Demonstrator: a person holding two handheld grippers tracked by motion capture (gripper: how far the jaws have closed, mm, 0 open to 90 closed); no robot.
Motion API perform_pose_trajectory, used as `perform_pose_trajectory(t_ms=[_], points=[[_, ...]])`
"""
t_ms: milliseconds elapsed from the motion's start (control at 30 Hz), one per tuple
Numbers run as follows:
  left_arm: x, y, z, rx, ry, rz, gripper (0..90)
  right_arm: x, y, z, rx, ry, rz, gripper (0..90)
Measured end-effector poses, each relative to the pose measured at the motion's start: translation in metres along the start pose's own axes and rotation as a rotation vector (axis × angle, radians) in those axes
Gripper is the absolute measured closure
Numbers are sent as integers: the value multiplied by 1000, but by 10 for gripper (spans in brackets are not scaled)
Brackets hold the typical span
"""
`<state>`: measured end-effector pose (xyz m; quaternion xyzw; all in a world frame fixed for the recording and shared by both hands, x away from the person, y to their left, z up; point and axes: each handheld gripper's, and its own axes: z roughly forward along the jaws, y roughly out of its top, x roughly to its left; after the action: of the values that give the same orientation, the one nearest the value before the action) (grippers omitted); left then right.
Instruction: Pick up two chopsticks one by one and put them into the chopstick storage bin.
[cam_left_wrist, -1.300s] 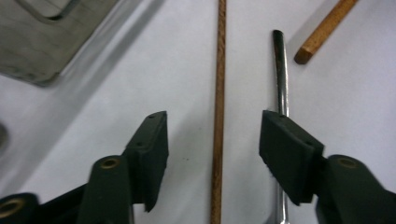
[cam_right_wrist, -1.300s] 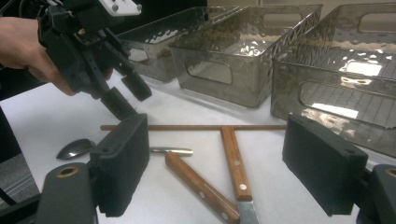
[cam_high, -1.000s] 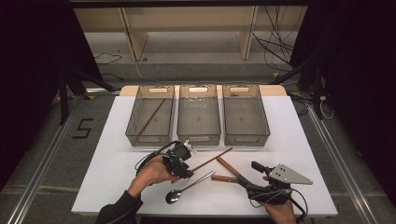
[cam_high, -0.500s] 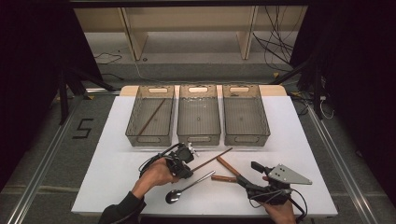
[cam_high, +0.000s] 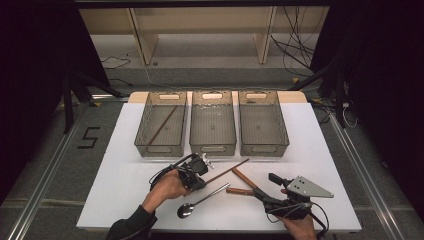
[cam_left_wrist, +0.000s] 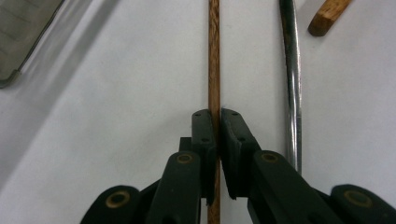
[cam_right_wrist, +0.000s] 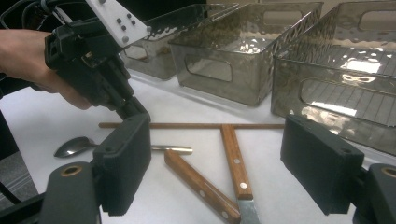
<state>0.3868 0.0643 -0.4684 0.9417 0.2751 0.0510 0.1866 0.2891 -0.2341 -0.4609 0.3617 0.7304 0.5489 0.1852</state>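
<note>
My left gripper (cam_high: 202, 180) (cam_left_wrist: 217, 114) lies low on the white table (cam_high: 125, 190). Its jaws have just been closing and now pinch a thin wooden chopstick (cam_high: 229, 170) (cam_left_wrist: 214, 56) near one end. The stick runs straight ahead between the pads, and it lies flat in the right gripper view (cam_right_wrist: 196, 125). A metal spoon (cam_high: 202, 199) (cam_left_wrist: 292, 84) lies beside it. My right gripper (cam_high: 266, 186) (cam_right_wrist: 229, 154) stands open and empty at the front right, over two wooden-handled knives (cam_high: 245, 178) (cam_right_wrist: 236, 161).
Three clear bins stand in a row at the back: left bin (cam_high: 141, 125), middle bin (cam_high: 212, 146), right bin (cam_high: 264, 147). Another chopstick (cam_high: 162, 125) lies in the left bin. The table's front edge is close under both hands.
Both hands stay where they were. The left gripper's jaws have drawn together around the chopstick, which has not shifted on the table.
</note>
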Motion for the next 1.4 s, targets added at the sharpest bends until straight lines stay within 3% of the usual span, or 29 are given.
perform_pose_trajectory(t_ms=[167,333,433,800,1100,1400], points=[[3,-1,-3,-11,-23,-2,844,-1,0,-1,-5,0,0,253],[3,-2,-14,-34,-28,9,845,0,0,0,-3,1,1,253],[4,-2,-20,-41,-10,15,845,0,0,-1,-5,1,-1,253],[4,-2,-31,-66,-28,25,845,0,0,-1,-2,1,0,253],[5,-3,-52,-142,-39,25,845,0,0,-1,-2,1,0,253],[21,-13,-73,-239,-2,-33,845,0,0,0,-1,3,0,253]])
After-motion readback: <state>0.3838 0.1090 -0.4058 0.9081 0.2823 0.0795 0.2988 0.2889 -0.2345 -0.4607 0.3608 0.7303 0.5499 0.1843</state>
